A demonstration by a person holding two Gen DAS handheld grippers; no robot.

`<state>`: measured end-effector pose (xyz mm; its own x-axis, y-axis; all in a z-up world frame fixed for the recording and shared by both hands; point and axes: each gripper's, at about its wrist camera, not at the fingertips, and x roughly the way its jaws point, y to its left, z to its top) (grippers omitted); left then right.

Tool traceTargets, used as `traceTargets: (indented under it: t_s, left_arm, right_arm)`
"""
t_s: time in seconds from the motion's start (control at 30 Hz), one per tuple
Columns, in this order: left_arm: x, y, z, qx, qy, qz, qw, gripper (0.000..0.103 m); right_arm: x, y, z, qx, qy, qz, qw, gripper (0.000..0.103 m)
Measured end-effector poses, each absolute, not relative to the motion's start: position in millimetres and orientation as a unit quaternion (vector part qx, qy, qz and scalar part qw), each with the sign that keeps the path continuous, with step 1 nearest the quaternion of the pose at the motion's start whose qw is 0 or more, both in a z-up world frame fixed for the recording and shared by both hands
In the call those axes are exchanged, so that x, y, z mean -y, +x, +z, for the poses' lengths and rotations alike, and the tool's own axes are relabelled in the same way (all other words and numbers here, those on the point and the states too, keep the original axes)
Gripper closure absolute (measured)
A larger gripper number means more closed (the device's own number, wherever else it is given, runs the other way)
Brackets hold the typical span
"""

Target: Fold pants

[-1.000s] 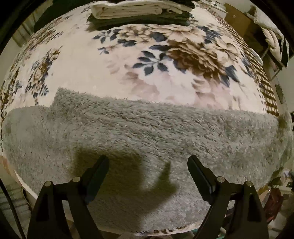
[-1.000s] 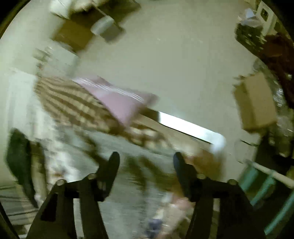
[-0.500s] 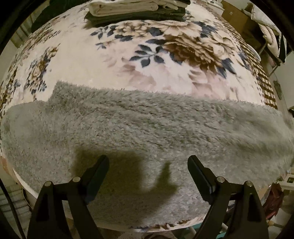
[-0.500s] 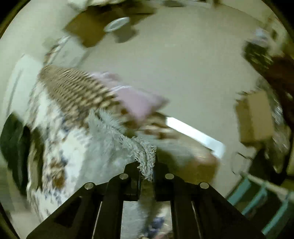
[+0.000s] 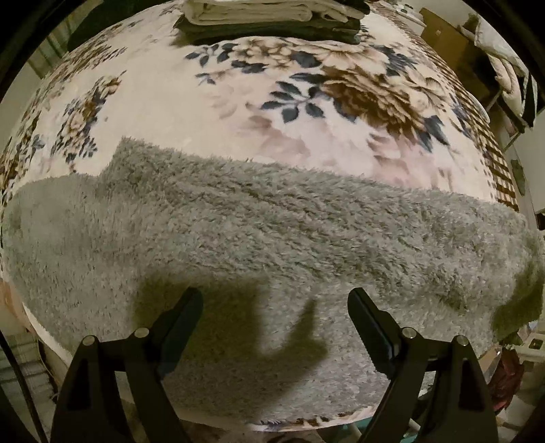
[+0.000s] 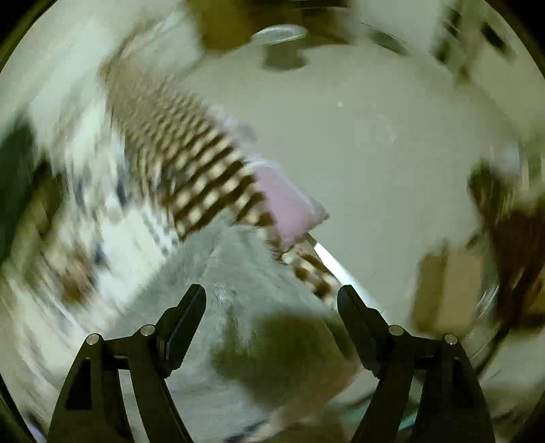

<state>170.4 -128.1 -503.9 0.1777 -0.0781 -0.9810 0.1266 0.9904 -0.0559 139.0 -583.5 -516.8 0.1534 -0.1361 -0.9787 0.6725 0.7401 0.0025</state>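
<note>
Fluffy grey pants [image 5: 259, 231] lie spread across a floral blanket [image 5: 238, 102] on the bed, one long band running left to right. My left gripper [image 5: 274, 301] hovers above the near part of the pants, open, with nothing between its fingers; its shadow falls on the fleece. In the blurred right wrist view the end of the grey pants [image 6: 218, 272] lies below my right gripper [image 6: 270, 298], whose jaws are opening with nothing pinched between them.
Folded clothes [image 5: 269, 17] are stacked at the far edge of the bed. A brown checked cover [image 6: 190, 170] and a pink pillow [image 6: 289, 208] lie at the bed's end. Beyond is bare floor [image 6: 374, 136] with a cardboard box [image 6: 449, 289].
The right gripper shut on the pants' edge half a second ago, pulled it along, and has now let go and stands open. The pants' right end has shifted. The left gripper stayed still.
</note>
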Motion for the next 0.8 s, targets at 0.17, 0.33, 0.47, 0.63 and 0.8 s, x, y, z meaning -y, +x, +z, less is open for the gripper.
traceTargets:
  t_s: [0.17,0.33,0.47,0.63,0.8]
  left_arm:
    - [124.6,167.0,-502.6,-0.632,0.015,-0.058,0.772,0.016]
    - [108.2,165.1,-498.8,-0.62,0.006,-0.048,0.783,0.016]
    - [77.0,166.6,-500.6,-0.631,-0.03,-0.03,0.775,0.016]
    - [2.3,162.6,-493.7,-0.629,-0.064,0.022,0.774,0.016]
    - [-91.4,171.5,-505.6,-0.634,-0.075,0.111,0.761,0.016]
  right_arm:
    - [567.3,184.4,-563.6,-0.662,0.141,-0.254,0.691,0.09]
    - [568.9,182.1,-523.6,-0.574,0.163,-0.289,0.749,0.078]
    - [556.2,185.3,-535.6,-0.613,0.215,-0.26,0.715,0.038]
    - [449.0,202.3,-490.9,-0.612,0.27,-0.111,0.735,0.037]
    - [269.5,288.7,-534.3,-0.699,0.276,0.127,0.647,0.037]
